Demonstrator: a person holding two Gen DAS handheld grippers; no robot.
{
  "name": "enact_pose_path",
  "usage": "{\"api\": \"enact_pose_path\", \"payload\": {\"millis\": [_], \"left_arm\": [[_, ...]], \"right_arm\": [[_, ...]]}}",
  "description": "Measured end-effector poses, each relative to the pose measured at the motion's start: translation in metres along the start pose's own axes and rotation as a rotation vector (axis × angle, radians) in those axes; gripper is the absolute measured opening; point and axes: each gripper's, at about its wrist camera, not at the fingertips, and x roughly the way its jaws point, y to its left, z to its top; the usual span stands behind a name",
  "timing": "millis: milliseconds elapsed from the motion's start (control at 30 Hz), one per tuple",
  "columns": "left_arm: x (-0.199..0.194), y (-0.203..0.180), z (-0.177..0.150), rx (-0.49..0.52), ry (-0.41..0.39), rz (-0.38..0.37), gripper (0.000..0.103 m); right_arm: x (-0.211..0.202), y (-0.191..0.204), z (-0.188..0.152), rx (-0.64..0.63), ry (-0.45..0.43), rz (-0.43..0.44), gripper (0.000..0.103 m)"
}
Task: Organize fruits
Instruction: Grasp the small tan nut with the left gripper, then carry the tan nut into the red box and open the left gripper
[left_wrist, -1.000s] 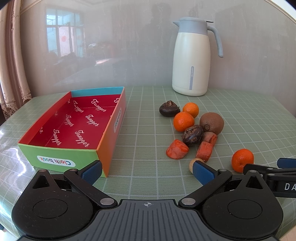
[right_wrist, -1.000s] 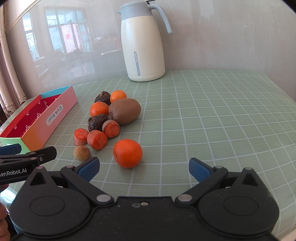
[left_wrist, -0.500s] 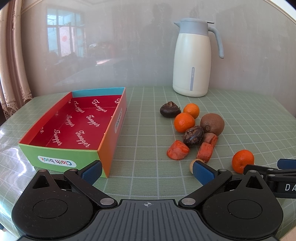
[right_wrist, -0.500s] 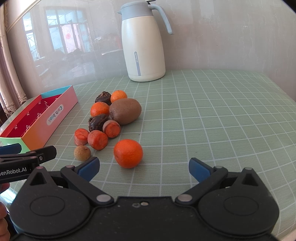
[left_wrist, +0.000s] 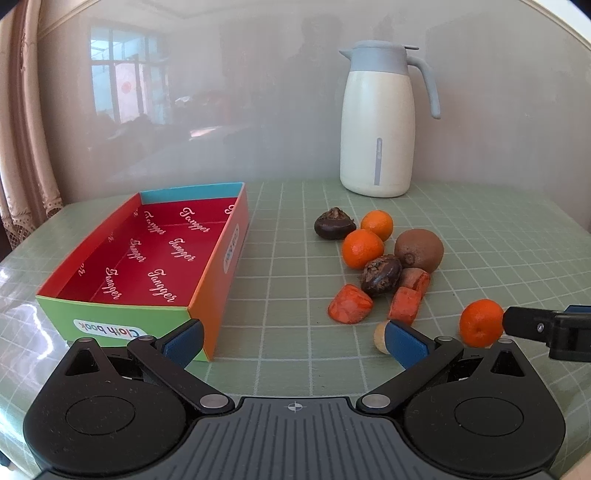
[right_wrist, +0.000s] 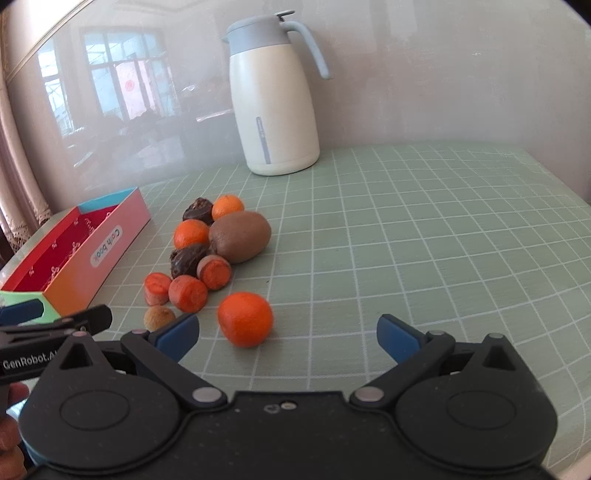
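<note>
A pile of fruit lies on the green checked tablecloth: a brown kiwi (left_wrist: 419, 250) (right_wrist: 240, 236), small oranges (left_wrist: 362, 248), dark water chestnuts (left_wrist: 380, 275), orange carrot chunks (left_wrist: 350, 304) and a small tan longan (right_wrist: 159, 318). One orange (right_wrist: 245, 319) (left_wrist: 480, 322) lies apart, nearest my right gripper (right_wrist: 288, 338), which is open and empty just short of it. My left gripper (left_wrist: 293, 343) is open and empty, in front of the empty red box (left_wrist: 147, 254) (right_wrist: 79, 251).
A white thermos jug (left_wrist: 380, 125) (right_wrist: 275, 99) stands at the back against the wall. The right gripper's finger (left_wrist: 546, 325) shows at the right edge of the left wrist view. The table edge curves at the far left and right.
The right gripper has moved forward and a little left toward the lone orange, which looks larger now. The left gripper has barely moved.
</note>
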Motion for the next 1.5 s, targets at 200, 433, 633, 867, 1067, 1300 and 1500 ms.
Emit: {"api": "enact_pose_path", "payload": {"millis": [200, 433, 633, 867, 1067, 1300, 1500], "left_arm": [[0.003, -0.007, -0.001, 0.026, 0.010, -0.022, 0.103], [0.010, -0.022, -0.003, 0.070, 0.024, -0.045, 0.103], [0.017, -0.039, -0.003, 0.117, 0.009, -0.076, 0.103], [0.032, -0.044, -0.001, 0.089, 0.030, -0.107, 0.102], [0.038, -0.043, -0.003, 0.088, 0.039, -0.117, 0.082], [0.045, -0.049, -0.006, 0.111, 0.060, -0.121, 0.065], [0.041, -0.055, -0.006, 0.143, 0.042, -0.153, 0.026]], "right_arm": [[-0.008, -0.015, 0.005, 0.060, -0.043, -0.067, 0.103], [-0.017, -0.028, 0.010, 0.097, -0.084, -0.138, 0.103], [-0.022, -0.038, 0.013, 0.144, -0.105, -0.120, 0.103], [-0.027, -0.046, 0.017, 0.183, -0.125, -0.111, 0.103], [-0.031, -0.050, 0.018, 0.202, -0.135, -0.094, 0.103], [-0.030, -0.048, 0.020, 0.213, -0.132, -0.066, 0.103], [-0.032, -0.043, 0.021, 0.151, -0.155, -0.217, 0.103]]}}
